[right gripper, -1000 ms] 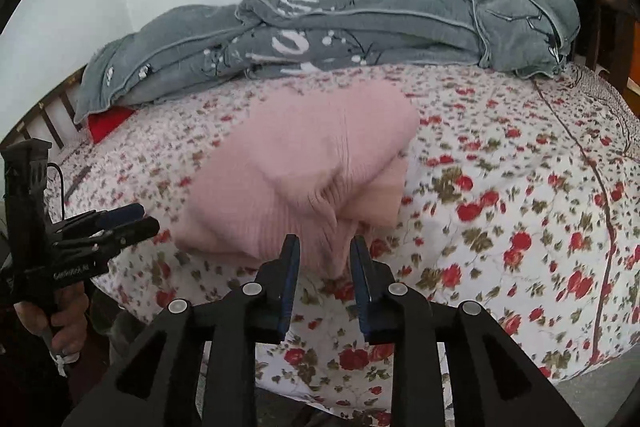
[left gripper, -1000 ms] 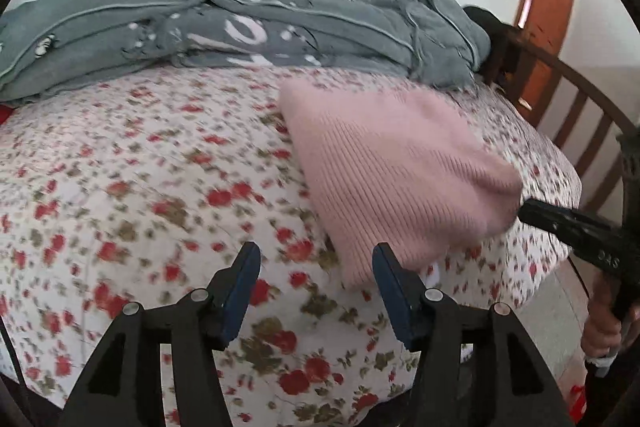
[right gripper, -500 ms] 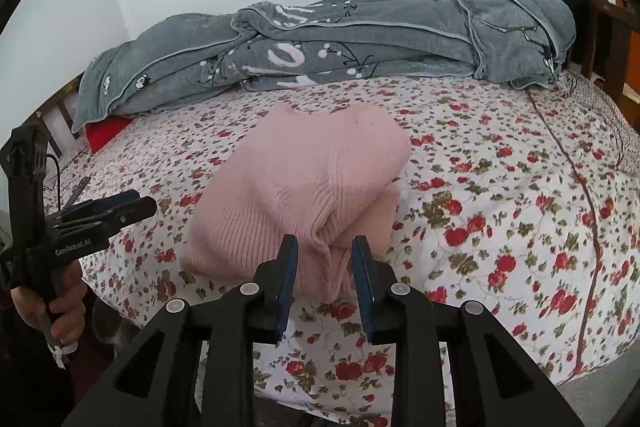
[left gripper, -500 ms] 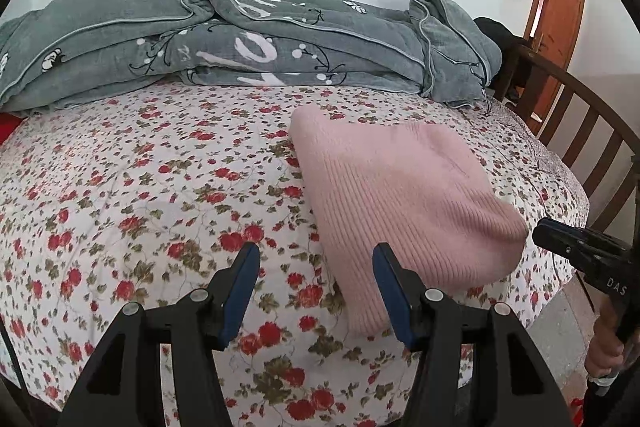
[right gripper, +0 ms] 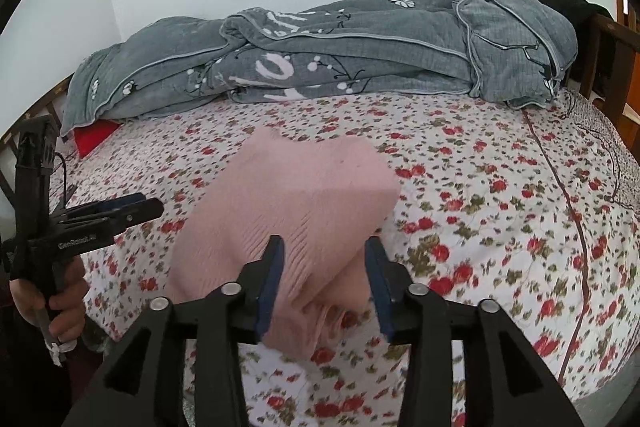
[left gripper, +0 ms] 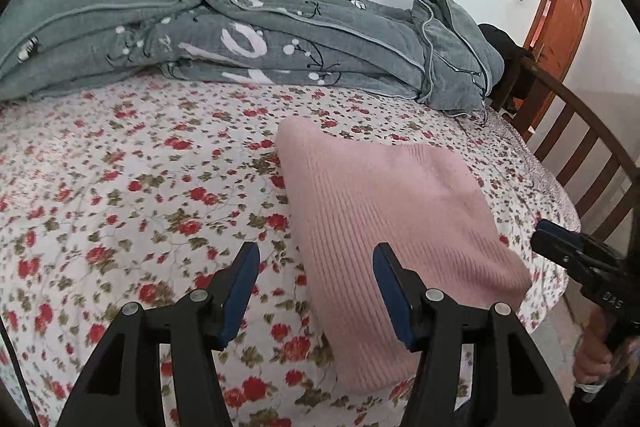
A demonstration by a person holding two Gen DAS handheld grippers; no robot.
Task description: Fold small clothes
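Sweater (left gripper: 392, 227) lay folded into a thick pink block on the floral sheet (left gripper: 120, 187), near the bed's front edge. From my left gripper (left gripper: 314, 291) it sat ahead and right of the jaw gap, its near left edge running between the fingers, its near corner past my right finger (left gripper: 390, 287). Left jaws stood wide apart, gripping nothing.

From my right gripper (right gripper: 323, 279) the sweater's (right gripper: 288, 203) near folded end, layers showing, sat in the gap between the fingers. Right jaws were spread, blue pads (right gripper: 272, 283) either side of the knit; contact with the fabric not resolvable, frame blurred there. No pinch visible.

My left gripper (right gripper: 120, 211) showed in the right view off to the left of the sweater, above the sheet (right gripper: 500, 207), hand (right gripper: 60, 307) on its handle. My right gripper (left gripper: 560, 239) showed at the right edge of the left view, just beyond the sweater's right corner.

Farther ahead of both jaws: grey quilt (left gripper: 248, 39) bunched along the wall side. Wooden rail (left gripper: 580, 147) and door (left gripper: 560, 11) right of the left jaws. Red item (right gripper: 96, 135) under the quilt's left end.
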